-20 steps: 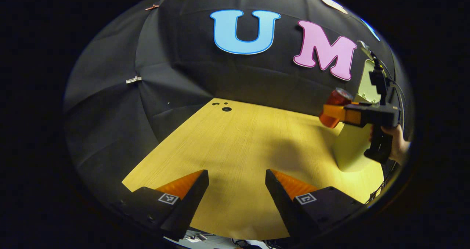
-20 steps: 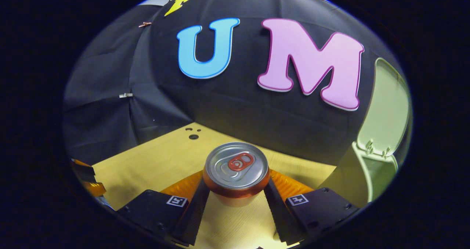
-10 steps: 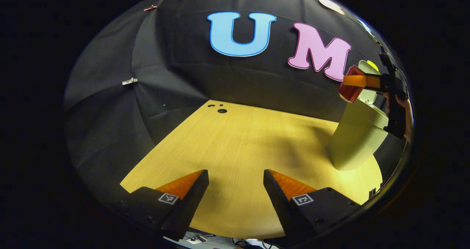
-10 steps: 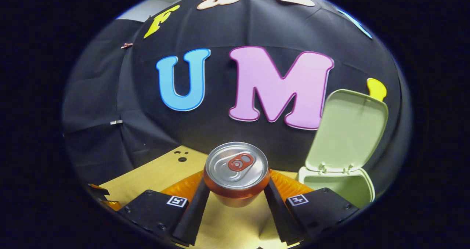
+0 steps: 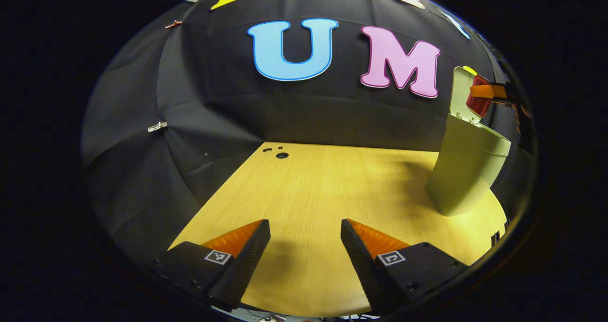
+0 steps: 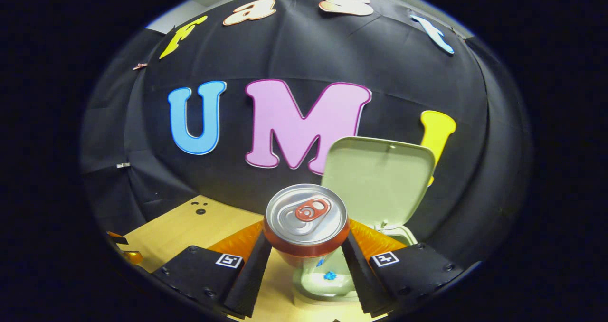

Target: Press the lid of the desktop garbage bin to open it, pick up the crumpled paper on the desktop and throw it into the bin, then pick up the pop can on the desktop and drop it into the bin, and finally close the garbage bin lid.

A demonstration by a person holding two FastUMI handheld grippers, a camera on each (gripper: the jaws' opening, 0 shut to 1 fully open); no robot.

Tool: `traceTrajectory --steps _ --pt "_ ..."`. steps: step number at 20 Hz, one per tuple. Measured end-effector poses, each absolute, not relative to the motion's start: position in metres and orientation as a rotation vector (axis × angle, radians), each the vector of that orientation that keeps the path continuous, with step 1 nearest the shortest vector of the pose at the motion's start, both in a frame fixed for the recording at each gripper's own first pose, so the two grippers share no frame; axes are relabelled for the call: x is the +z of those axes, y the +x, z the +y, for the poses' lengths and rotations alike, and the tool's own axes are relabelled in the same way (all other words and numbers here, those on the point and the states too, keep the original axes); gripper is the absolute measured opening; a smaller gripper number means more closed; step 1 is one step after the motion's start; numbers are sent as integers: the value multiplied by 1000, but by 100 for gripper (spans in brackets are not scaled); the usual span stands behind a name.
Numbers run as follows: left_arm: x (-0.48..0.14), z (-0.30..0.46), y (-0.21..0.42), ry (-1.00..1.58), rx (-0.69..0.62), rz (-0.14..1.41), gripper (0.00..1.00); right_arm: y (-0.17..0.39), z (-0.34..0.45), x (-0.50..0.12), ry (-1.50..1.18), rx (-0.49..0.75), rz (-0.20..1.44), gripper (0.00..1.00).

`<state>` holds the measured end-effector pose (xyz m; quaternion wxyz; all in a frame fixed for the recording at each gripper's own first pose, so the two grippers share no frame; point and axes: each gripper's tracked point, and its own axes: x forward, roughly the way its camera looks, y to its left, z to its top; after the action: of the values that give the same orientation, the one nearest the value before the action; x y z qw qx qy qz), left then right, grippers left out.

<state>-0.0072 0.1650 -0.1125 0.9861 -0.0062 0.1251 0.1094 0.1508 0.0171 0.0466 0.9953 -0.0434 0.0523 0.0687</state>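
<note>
Wooden desktop lies bare under my left gripper, jaws apart — my right gripper, clamping the pop can, has swung above the open bin, ready to drop.

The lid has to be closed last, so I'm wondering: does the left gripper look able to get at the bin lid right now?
Probably not yet. The left gripper hangs open over the table, well apart from the bin, and the right gripper holds the pop can in front of the raised lid.

The right gripper has carried the pop can over the bin, seemingly.
</note>
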Motion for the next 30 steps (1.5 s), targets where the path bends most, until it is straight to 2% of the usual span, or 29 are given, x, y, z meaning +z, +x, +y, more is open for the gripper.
traceTrajectory --steps 13,23,25,27,30 --pt "-131 106 18 -7 142 307 96 170 -32 -1 -80 50 199 83" --pt "-140 78 45 -66 165 368 96 200 -33 -34 -64 116 255 85" --pt "-139 68 49 -63 170 375 96 203 -32 -37 -45 134 268 88" --pt "-133 56 54 -66 155 369 96 203 -34 -33 -21 145 258 96" --pt "-126 47 57 -46 127 358 96 199 -44 -19 -22 130 227 98"
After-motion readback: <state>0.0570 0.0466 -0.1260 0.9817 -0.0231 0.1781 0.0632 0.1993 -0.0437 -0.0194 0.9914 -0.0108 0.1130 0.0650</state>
